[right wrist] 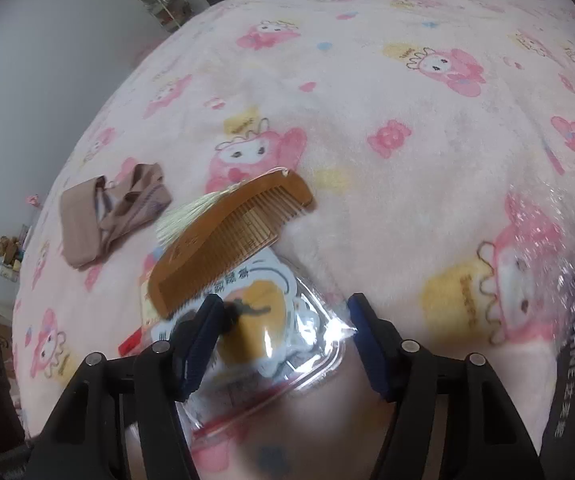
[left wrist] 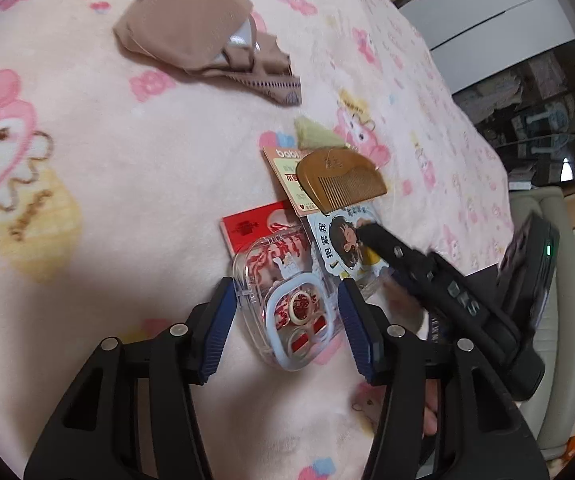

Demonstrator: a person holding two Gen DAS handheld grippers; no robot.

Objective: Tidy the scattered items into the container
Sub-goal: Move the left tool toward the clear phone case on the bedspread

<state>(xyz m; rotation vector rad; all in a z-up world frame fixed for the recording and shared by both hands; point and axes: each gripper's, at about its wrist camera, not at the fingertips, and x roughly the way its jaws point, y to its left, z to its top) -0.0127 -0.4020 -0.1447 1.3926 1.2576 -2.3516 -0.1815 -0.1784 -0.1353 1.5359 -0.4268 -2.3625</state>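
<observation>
The left gripper [left wrist: 285, 312] is spread wide, its blue pads standing either side of a clear plastic case [left wrist: 287, 300] that lies on the bed [left wrist: 107, 200], apparently steadying it or lining up a grasp. No pad visibly touches the case. Just ahead of it, items are heaped together: a red packet [left wrist: 247, 228] under the case, a cartoon sticker card [left wrist: 347, 248] to its right, and further forward a wooden comb [left wrist: 339, 178] resting on an orange-edged card [left wrist: 283, 168].

The right gripper [right wrist: 283, 344] is also spread, low over the sticker card [right wrist: 255, 312] in its clear wrapper, with the comb [right wrist: 227, 244] just ahead and to its left. A beige garment [left wrist: 203, 28] lies well ahead, apart from the pile. I cannot tell which object serves as the container.
</observation>
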